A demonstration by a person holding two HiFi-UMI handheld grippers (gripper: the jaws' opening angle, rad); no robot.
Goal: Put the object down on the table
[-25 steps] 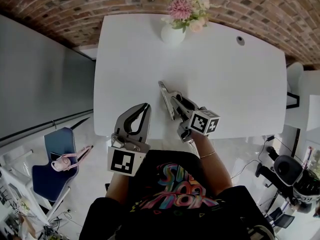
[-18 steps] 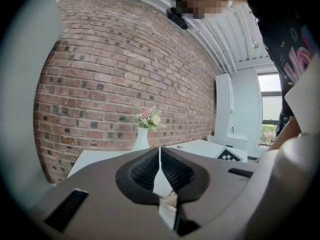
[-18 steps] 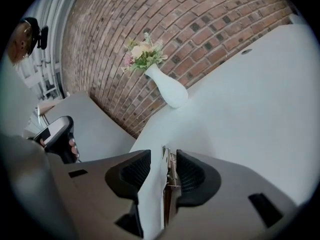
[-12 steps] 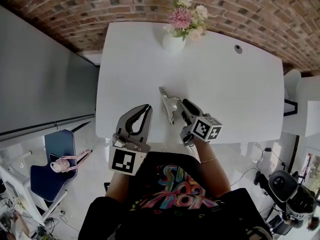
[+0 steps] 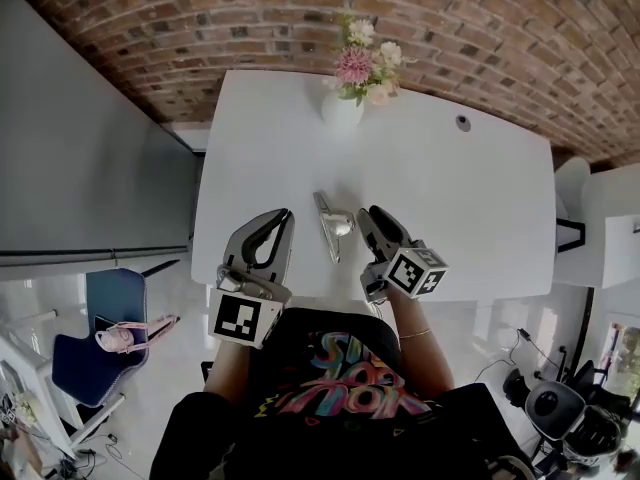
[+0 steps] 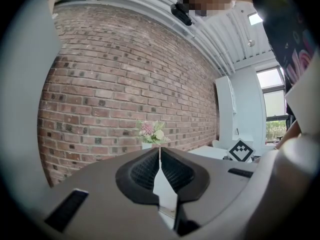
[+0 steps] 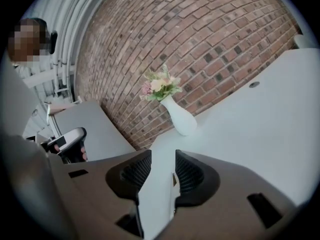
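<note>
1. Metal object [image 5: 331, 224]: it now lies on the white desk [image 5: 480, 198], on the person's side of the vase [image 5: 341, 108], well apart from it.
2. A second ago the right hand-held gripper [image 5: 372, 218] was tight against the object. Now there is a small gap between them, and the object lies alone.
3. The right hand-held gripper has let go. Its jaws are apart and just starting to close, with nothing between them. Its own view shows only bare desk there, with the vase farther off.
4. The left hand-held gripper [image 5: 283, 216] has not moved. Its jaws are closed tip to tip and hold nothing. It stays on the person's side of the vase too, near the desk edge.
5. The view has shifted a little, so the vase sits lower in the picture than before. The vase itself has not been touched.
6. I think the job is done. The object is down, and all that is left is to pull the right hand-held gripper back without bumping it.
</note>
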